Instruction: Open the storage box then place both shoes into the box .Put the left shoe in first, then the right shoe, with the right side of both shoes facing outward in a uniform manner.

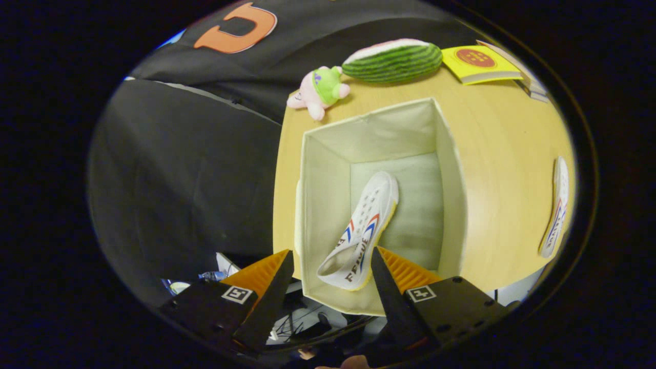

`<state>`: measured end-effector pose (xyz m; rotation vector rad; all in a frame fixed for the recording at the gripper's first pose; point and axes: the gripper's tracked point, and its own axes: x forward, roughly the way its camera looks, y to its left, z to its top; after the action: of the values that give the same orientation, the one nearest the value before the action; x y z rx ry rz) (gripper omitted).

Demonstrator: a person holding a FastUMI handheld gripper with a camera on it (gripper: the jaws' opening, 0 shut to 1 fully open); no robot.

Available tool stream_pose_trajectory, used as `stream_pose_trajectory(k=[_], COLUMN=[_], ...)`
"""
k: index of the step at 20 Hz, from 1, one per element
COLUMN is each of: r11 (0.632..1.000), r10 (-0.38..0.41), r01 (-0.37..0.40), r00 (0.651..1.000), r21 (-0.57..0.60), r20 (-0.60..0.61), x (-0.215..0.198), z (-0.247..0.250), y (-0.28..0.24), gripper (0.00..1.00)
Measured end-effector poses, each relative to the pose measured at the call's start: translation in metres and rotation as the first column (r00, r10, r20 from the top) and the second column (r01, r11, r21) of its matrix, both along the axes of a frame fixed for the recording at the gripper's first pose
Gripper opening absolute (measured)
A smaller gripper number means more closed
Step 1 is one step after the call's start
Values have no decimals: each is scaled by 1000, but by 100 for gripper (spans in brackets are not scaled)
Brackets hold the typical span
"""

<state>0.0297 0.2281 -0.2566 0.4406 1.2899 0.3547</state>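
The gripper (pixel 332 266) hangs above the near rim of the storage box (pixel 453 169), and its two fingers stand wide apart with nothing held between them. The box is open at the top and stands on the wooden table (pixel 505 154), close to the table's near edge and its left edge. Inside the box one white shoe (pixel 366 225) lies on its side and slanted, the heel toward the near wall and the toe pointing to the middle of the floor. The heel shows between the two fingers, just ahead of them. To the right of this shoe a wide part of the box floor stays free, up to the right wall and the far wall. The second shoe (pixel 557 207) lies on the table well apart from the box, at the right, near the table's edge. Beyond the box, a plush toy (pixel 320 89) and a watermelon toy (pixel 393 60) lie near the far edge, and a yellow book (pixel 479 62) is to the right of them. Between box and second shoe the table surface is bare
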Motion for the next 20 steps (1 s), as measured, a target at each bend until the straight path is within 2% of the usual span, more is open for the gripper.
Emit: stream_pose_trajectory(k=[5,8,14,20], r11=[995,990,979,942], r10=[65,78,3,-118], r01=[-51,-46,64,199], r00=[981,964,947,950], r21=[-82,-131,-196,-269], r20=[181,254,323,289], x=[7,10,16,0], z=[44,63,83,49], y=[-45,-87,-208,-349], gripper=[94,94,94,94])
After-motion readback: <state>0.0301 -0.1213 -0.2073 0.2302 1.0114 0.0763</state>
